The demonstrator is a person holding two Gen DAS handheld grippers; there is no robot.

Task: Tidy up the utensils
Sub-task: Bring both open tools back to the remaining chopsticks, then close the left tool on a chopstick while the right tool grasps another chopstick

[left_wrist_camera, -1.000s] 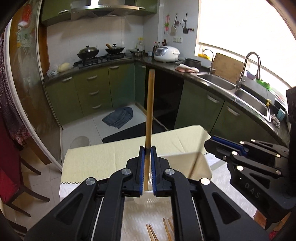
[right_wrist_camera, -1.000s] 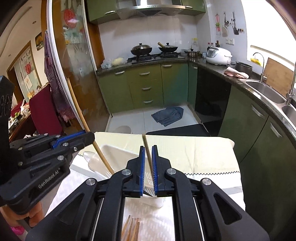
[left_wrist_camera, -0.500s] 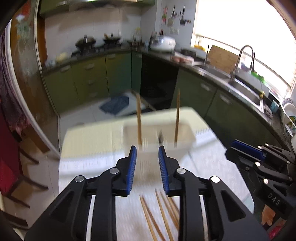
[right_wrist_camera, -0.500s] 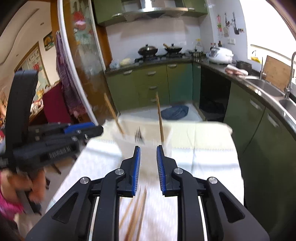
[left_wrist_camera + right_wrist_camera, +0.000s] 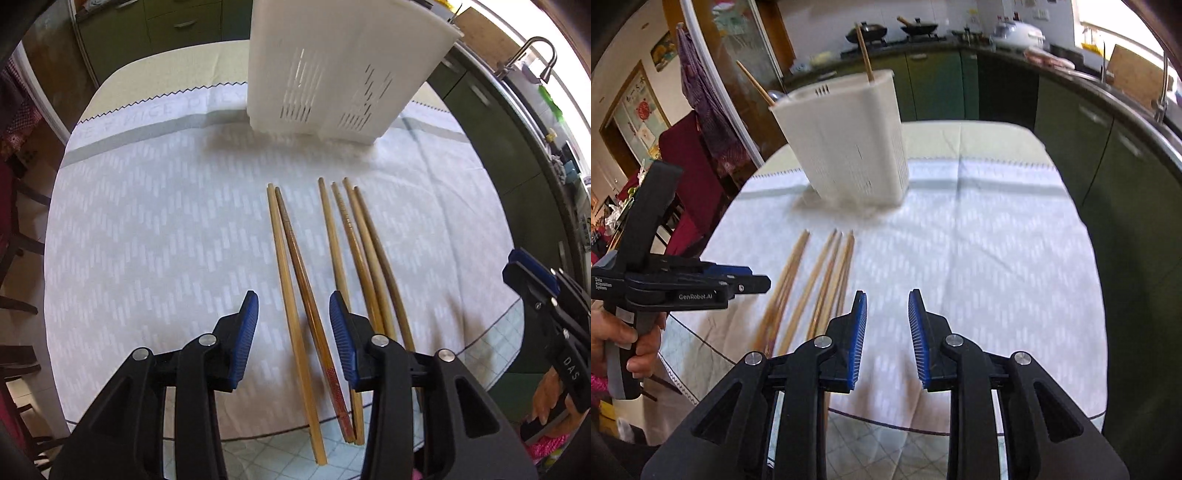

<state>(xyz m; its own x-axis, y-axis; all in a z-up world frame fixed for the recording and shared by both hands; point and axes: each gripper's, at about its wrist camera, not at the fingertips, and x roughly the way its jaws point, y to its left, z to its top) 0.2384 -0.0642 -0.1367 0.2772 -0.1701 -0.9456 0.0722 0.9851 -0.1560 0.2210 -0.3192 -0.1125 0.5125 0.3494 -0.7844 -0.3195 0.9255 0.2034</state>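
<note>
**Both grippers empty over the loose chopsticks**

Left gripper (image 5: 293, 314): jaws part open, just been opening, gripping nothing. They straddle the left pair of chopsticks (image 5: 291, 280), pads clear of the wood on both sides. Pointing steeply down at the surface.

Right gripper (image 5: 886, 314): jaws narrower, also just been opening, nothing between them but cloth. The right group of chopsticks (image 5: 827, 280) lies just to the left of its left jaw.

Six chopsticks in all lie flat on the white cloth (image 5: 155, 229), roughly parallel, thin tips toward the white slotted holder (image 5: 332, 74). The holder stands upright at the far side, well apart from the tips; two sticks (image 5: 864, 55) already stand in it.

Handling judgement: light, stiff, smooth wood; thin and low on the cloth, so easy to roll or slip sideways. Best taken across the thicker near half, one stick per grip, jaws square to the shaft. Neighbours touch, so an extra stick may get caught.
</note>
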